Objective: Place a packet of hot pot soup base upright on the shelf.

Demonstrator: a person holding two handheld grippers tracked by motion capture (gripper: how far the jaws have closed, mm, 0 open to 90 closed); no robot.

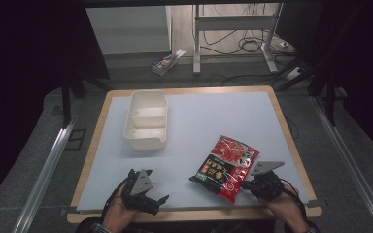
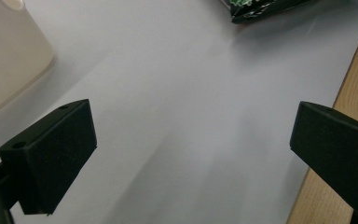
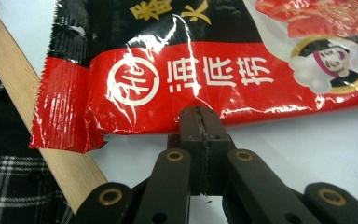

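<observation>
While right claw [image 3: 200,122] pinches packet [image 3: 205,70], left claw [image 2: 191,140] gapes

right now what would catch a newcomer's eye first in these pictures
The red and black snack packet at the table's near right stands out most, its edge pinched in the shut jaws of the right gripper. Next comes the cream two-compartment container at the far left, and the left gripper resting open near the front edge.
</observation>
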